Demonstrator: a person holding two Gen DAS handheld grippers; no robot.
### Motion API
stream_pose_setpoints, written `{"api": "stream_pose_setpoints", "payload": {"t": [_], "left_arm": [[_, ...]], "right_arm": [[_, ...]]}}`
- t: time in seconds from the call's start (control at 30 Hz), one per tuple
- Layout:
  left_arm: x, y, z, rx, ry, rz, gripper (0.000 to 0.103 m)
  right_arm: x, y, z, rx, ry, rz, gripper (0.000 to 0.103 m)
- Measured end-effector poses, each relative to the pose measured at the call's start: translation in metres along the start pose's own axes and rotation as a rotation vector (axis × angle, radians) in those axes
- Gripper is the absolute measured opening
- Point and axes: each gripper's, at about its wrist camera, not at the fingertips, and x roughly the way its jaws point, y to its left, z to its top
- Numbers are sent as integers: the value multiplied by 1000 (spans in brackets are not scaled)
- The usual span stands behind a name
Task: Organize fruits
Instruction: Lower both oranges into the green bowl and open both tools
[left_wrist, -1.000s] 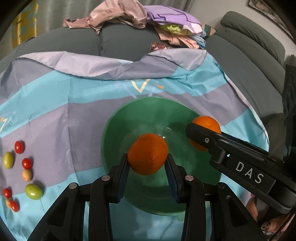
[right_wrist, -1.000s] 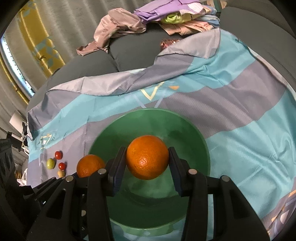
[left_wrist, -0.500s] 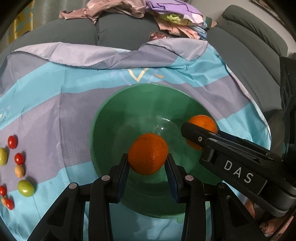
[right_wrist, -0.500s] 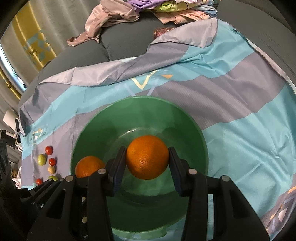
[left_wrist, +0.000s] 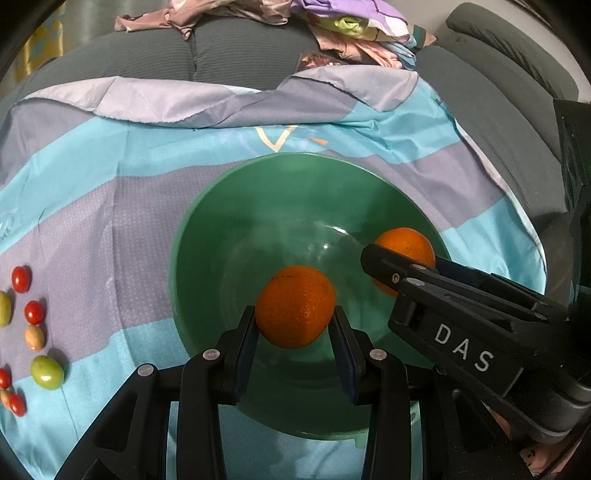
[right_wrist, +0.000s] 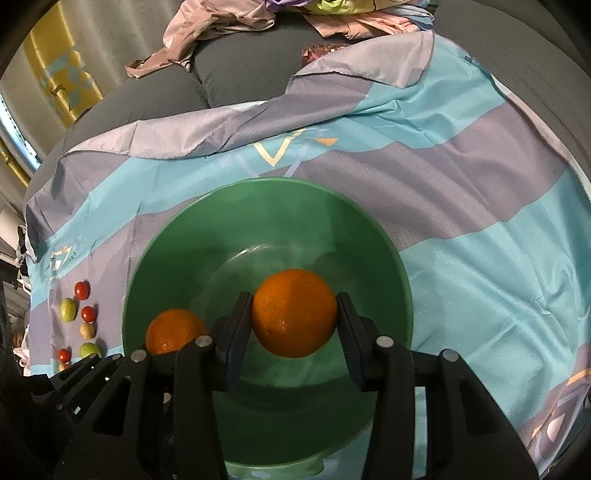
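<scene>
A green bowl (left_wrist: 229, 221) sits on a blue and lilac striped cloth; it also shows in the right wrist view (right_wrist: 384, 243). My left gripper (left_wrist: 295, 326) is shut on an orange (left_wrist: 295, 304) and holds it over the bowl's inside. My right gripper (right_wrist: 293, 325) is shut on a second orange (right_wrist: 293, 312), also over the bowl. In the left wrist view the right gripper's orange (left_wrist: 406, 240) shows at the bowl's right side. In the right wrist view the left gripper's orange (right_wrist: 173, 330) shows at the bowl's left.
Several small red, green and tan fruits (left_wrist: 35, 321) lie on the cloth left of the bowl, also in the right wrist view (right_wrist: 79, 317). A pile of clothes (left_wrist: 332, 18) lies on the grey sofa (left_wrist: 498, 92) behind the cloth.
Both grippers have moved forward and down with their oranges, so the bowl looms larger and the oranges hang deeper over its inside. Both grips are unchanged.
</scene>
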Motion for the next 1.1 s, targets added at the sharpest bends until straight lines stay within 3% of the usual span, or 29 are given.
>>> {"api": "stream_pose_setpoints", "payload": {"t": [0.5,1.1], "left_arm": [[7,-4,1,1,30,29,41],[7,-1,2,-21,42,6,41]], "right_arm": [[11,0,-3,-30,40,-82,46],[14,2,-3,-31,56,-81,47]]}}
